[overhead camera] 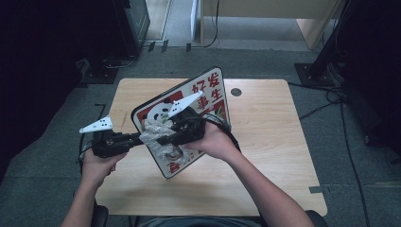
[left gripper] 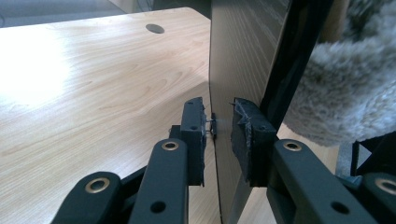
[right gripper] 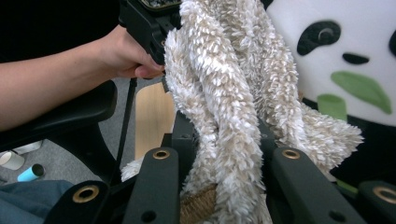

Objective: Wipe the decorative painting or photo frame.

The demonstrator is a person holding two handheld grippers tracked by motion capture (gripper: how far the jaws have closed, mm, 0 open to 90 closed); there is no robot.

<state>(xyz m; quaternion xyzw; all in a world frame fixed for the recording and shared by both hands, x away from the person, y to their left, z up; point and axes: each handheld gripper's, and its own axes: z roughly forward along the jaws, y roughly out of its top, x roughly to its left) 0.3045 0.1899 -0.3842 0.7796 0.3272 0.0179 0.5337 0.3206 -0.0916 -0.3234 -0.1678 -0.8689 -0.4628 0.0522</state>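
Note:
A picture board (overhead camera: pixel 208 94) with a panda and red characters stands tilted on edge over the wooden table (overhead camera: pixel 269 142). My left gripper (overhead camera: pixel 138 137) is shut on its left edge; in the left gripper view the pads (left gripper: pixel 194 123) pinch the thin panel (left gripper: pixel 238 51) from both sides. My right gripper (overhead camera: pixel 164 140) is shut on a fluffy cream cloth (overhead camera: pixel 153 130) and holds it against the board's printed face. In the right gripper view the cloth (right gripper: pixel 233 93) hangs bunched between the jaws, with the panda face (right gripper: pixel 345 42) right behind it.
A round cable hole (overhead camera: pixel 236 92) sits at the table's far right. Cables (overhead camera: pixel 350 142) trail over the grey floor to the right. Dark equipment (overhead camera: pixel 47 71) stands at the left and a pale cabinet (overhead camera: pixel 265 23) behind the table.

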